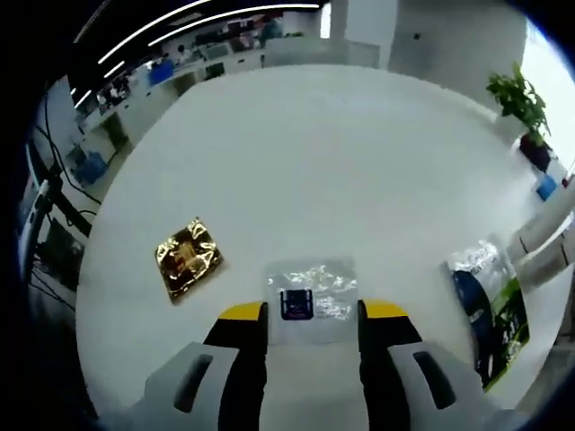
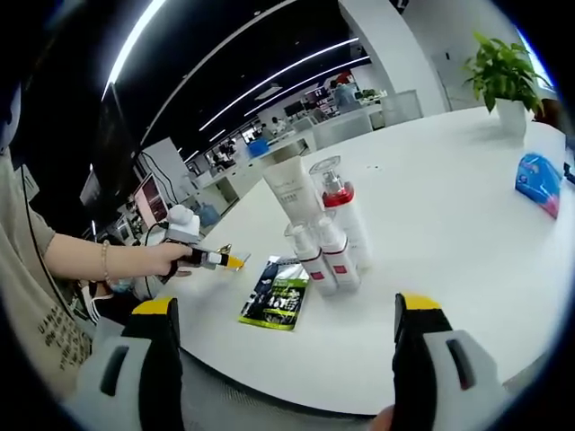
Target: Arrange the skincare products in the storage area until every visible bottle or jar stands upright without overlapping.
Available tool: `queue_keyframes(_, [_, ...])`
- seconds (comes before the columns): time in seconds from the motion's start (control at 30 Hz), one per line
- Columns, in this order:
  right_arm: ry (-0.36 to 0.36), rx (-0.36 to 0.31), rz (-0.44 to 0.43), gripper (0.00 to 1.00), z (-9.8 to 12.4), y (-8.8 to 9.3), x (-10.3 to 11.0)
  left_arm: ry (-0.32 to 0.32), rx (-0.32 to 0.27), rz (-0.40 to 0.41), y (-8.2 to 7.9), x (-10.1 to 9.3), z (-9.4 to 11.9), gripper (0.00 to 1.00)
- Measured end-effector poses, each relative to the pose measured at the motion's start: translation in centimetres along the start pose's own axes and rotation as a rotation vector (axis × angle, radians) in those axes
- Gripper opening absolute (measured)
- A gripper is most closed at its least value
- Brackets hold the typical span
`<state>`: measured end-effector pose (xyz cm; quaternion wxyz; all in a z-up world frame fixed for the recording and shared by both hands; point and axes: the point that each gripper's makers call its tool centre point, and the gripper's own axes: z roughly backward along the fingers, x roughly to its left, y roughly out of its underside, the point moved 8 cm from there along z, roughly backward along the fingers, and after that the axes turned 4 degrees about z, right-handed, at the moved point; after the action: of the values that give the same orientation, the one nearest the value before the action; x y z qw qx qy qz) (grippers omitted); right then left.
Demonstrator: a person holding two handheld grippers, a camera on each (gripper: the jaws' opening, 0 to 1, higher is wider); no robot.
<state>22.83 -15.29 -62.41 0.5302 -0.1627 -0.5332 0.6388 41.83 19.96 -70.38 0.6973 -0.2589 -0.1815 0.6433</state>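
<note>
On the white desk [image 2: 467, 224], in the right gripper view, the skincare products stand together as one upright cluster: a tall white tube [image 2: 289, 189] at the back, a clear-capped pump bottle [image 2: 340, 211] with a red collar just beside it, and two small white bottles [image 2: 322, 256] with red bands in front, close against one another. A flat dark-and-green sachet [image 2: 278, 294] lies on the desk just beside the small bottles, toward the near edge. A blue packet [image 2: 539, 182] lies well apart at the far right, and a potted plant [image 2: 503, 76] stands at the far edge of the desk. The right tongs [image 2: 286, 328] hang over the near edge with jaws wide apart and nothing between them. At the left of this view a person's hand [image 2: 171, 259] holds the left tongs [image 2: 235, 261], whose yellow tips point toward the sachet; at this size it cannot be told from here whether they are apart or together.

In the left gripper view, the left tongs [image 1: 313, 312] stand with jaws apart above the desk [image 1: 314, 162], gripping nothing. A clear plastic sachet [image 1: 310, 289] with a small dark label lies flat on the desk just ahead of the yellow tips, between the lines of the two jaws. A crumpled gold foil packet [image 1: 187, 258] lies to its left, apart from it. The dark-and-green sachet [image 1: 490, 314] shows at the right edge, and the potted plant [image 1: 521, 108] stands at the far right of the desk.
</note>
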Motion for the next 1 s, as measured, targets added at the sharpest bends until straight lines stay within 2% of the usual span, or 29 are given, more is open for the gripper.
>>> queue_keyframes(0.3, [-0.008,0.000,0.003,0.99,0.0,0.0,0.0,-0.007,0.013,0.007,0.2,0.2,0.6,0.34])
queue_keyframes(0.57, [-0.018,-0.013,0.003,0.99,0.1,-0.1,0.1,-0.001,0.011,0.033,0.6,-0.4,2.0,0.34])
queue_keyframes(0.93, [-0.030,-0.024,0.014,0.99,0.2,-0.2,0.3,-0.006,0.003,0.063,2.0,-2.1,4.5,0.35])
queue_keyframes(1.0, [-0.032,-0.025,0.018,0.99,0.2,-0.2,0.4,-0.019,0.020,0.063,2.5,-2.3,4.9,0.35])
